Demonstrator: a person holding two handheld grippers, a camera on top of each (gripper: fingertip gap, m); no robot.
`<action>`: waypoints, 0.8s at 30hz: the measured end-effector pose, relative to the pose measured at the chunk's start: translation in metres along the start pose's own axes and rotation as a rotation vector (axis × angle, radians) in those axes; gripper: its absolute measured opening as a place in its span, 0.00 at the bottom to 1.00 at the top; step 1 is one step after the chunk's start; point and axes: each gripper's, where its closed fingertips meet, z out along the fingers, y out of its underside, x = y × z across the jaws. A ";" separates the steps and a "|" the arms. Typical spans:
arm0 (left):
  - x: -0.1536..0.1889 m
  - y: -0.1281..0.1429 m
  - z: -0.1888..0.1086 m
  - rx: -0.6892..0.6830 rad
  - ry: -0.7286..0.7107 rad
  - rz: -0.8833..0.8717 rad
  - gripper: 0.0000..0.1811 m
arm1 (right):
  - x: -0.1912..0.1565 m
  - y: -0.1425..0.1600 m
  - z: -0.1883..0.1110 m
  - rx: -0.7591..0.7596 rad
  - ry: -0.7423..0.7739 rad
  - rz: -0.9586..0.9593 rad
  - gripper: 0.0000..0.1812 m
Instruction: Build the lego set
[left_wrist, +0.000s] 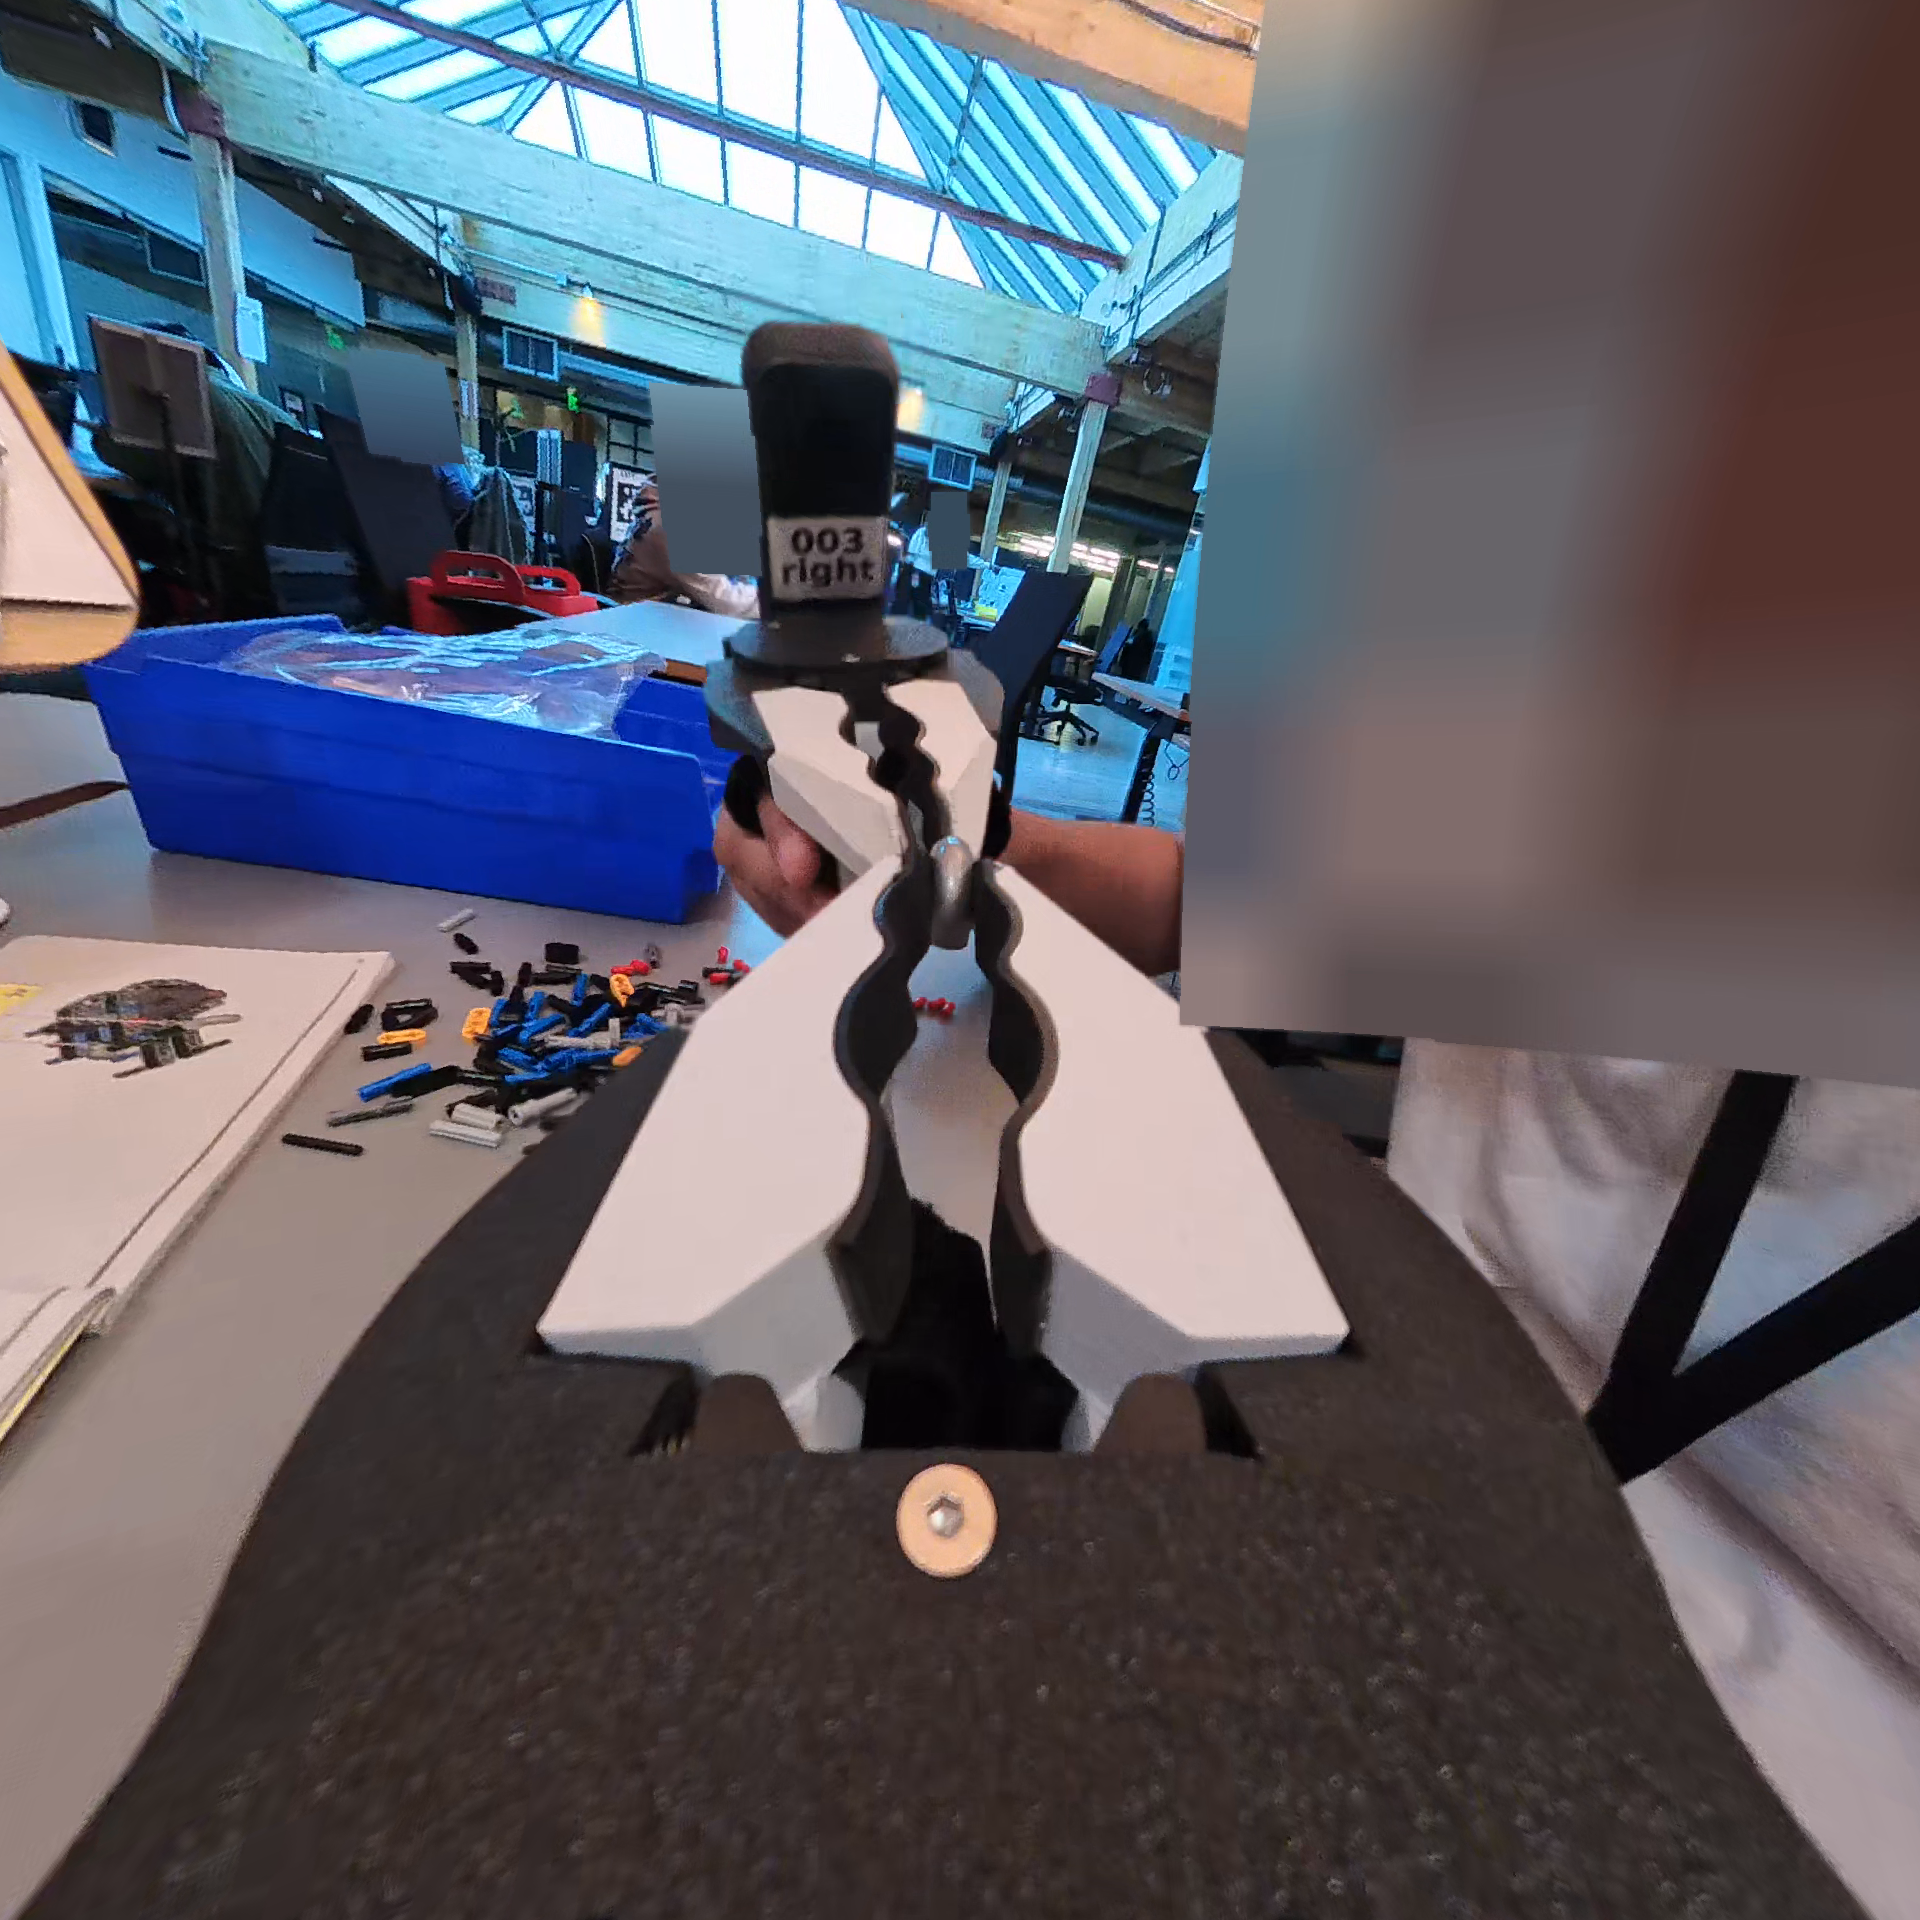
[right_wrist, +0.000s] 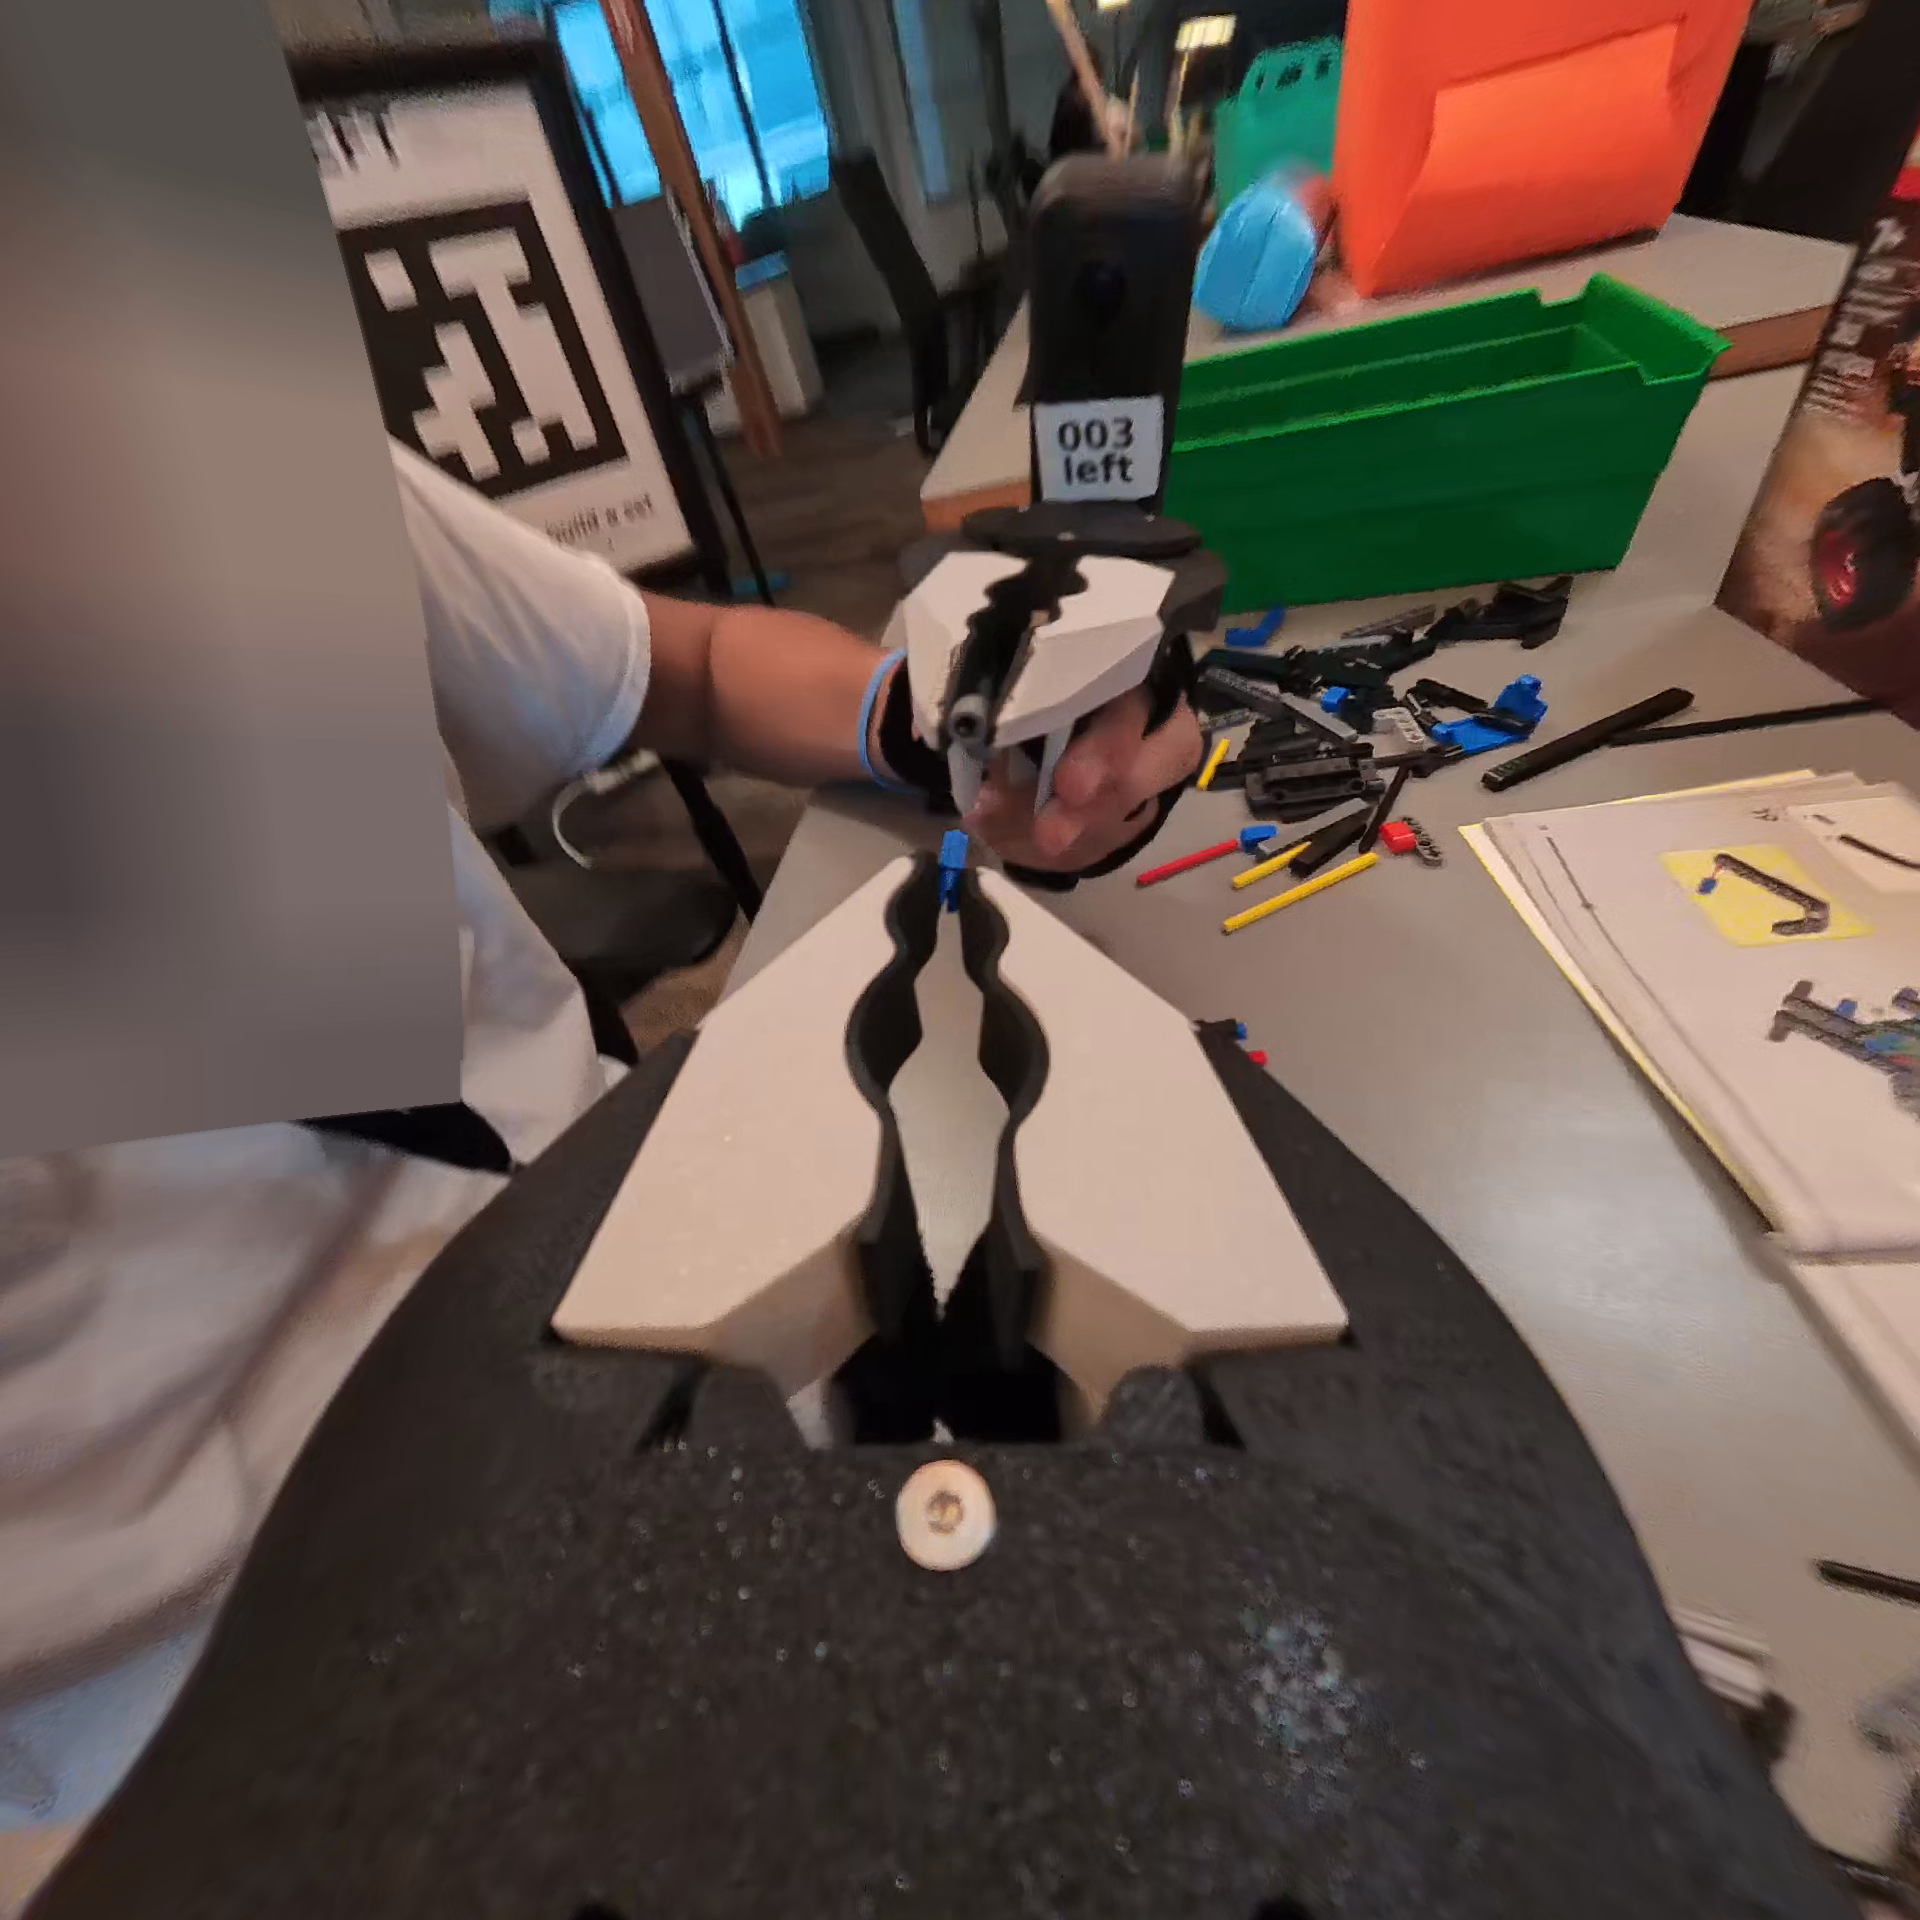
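My right tongs (right_wrist: 951, 883) clamp a blue pin (right_wrist: 950, 864), tip out for mating. My left tongs (left_wrist: 948, 894) clamp a grey connector (left_wrist: 951, 881) just beside that pin, above the counter (right_wrist: 1455, 997).

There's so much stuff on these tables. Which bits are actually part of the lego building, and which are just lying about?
Part of the job:
left gripper, holding grey piece
right gripper, holding blue pin
loose parts
instruction booklet

Lying about:
blue bin
green bin
orange bag
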 end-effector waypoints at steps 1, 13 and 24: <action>-0.002 0.001 0.000 -0.004 0.001 -0.010 0.03 | 0.002 0.003 0.000 0.020 -0.007 0.044 0.02; 0.005 0.027 0.011 -0.113 0.044 -0.031 0.03 | -0.008 0.011 0.003 -0.010 -0.077 0.117 0.02; 0.008 0.031 0.014 -0.122 0.061 -0.041 0.03 | -0.012 0.016 0.005 -0.048 -0.071 0.113 0.02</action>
